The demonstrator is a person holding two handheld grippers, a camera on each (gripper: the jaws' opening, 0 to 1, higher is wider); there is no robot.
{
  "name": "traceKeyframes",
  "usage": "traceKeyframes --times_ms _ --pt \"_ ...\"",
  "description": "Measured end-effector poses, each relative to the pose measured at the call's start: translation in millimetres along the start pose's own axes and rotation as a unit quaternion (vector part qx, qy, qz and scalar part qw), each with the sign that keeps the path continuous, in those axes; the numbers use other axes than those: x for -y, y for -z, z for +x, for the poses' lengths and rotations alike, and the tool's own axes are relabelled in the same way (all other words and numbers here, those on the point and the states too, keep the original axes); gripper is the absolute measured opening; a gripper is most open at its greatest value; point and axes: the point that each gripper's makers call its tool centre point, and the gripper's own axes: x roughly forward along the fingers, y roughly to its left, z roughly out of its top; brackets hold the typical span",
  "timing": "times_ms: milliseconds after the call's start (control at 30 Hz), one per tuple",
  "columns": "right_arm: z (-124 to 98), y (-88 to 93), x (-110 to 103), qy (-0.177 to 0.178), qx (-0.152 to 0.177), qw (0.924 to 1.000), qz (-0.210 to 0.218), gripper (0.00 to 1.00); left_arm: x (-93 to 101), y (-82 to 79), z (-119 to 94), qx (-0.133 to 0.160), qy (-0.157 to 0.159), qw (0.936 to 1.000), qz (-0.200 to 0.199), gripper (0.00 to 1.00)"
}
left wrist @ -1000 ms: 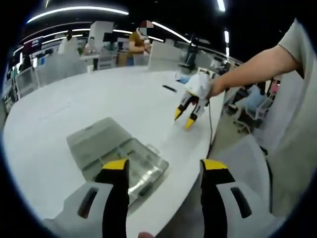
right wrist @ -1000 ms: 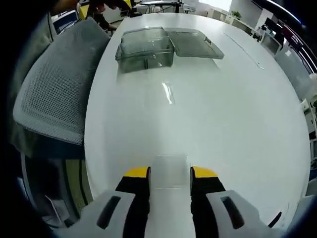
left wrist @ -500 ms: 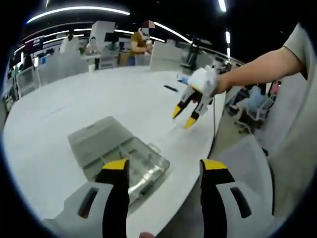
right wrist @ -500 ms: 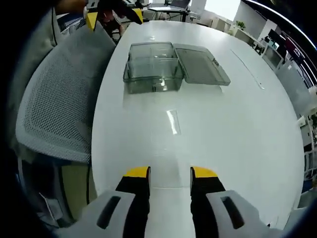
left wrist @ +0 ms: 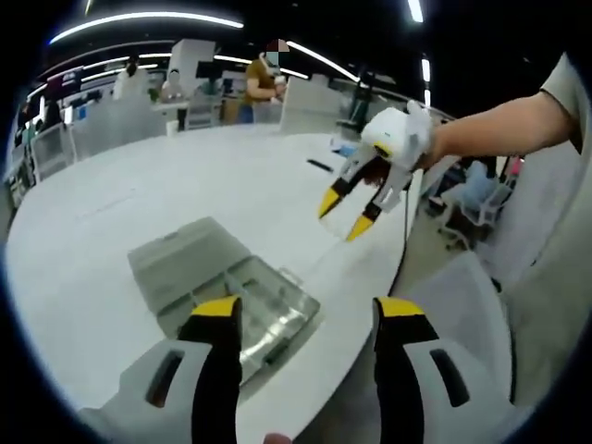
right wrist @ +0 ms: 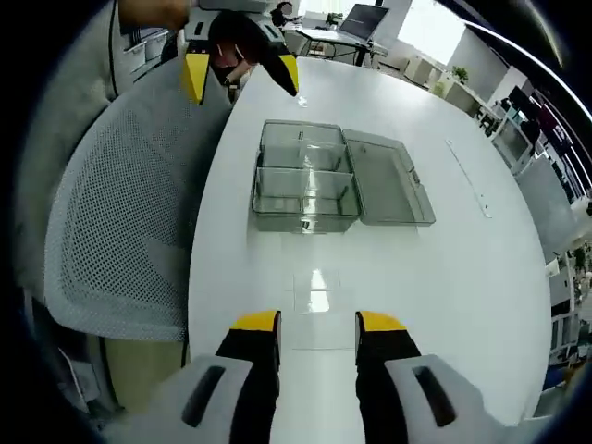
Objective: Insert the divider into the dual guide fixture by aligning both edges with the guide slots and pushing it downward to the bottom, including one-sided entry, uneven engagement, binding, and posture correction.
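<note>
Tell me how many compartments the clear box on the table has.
4 visible in the clear box, right gripper view: a two-by-two grid left of its open lid. Clear walls may hide more.

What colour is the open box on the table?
Clear smoky grey plastic box, best in the right gripper view.

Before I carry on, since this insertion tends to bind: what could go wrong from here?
The clear divider in the right tool is hard to see, so it may enter one slot of the open clear box first and bind. The box sits near the table edge, and the left tool isn't holding it.
</note>
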Motion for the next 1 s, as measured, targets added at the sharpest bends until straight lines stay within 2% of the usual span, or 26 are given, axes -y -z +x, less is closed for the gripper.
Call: traceKeyframes --times_ms 233,367,667,1000 --pt "-5 -27.0 -5 0.011 0.013 0.9998 -0.008 0.27 0.8 -3.9 0 0.001 0.004 1.0000 -0.007 0.52" --pt "-8 -41.7 -9 0.017 0.020 0.9995 -0.016 0.27 2.1 -5.8 0 -0.002 0.008 0.9999 -0.013 0.46" --pt "-12 -79.4 -19 0.030 0.036 0.9982 -0.038 0.27 8.4 -22.4 5 0.005 0.025 0.9991 -0.035 0.36" --pt "-13 -105.6 -26 0.039 0.048 0.9967 -0.053 0.27 15.9 -35.6 9 0.008 0.042 0.9966 -0.071 0.30"
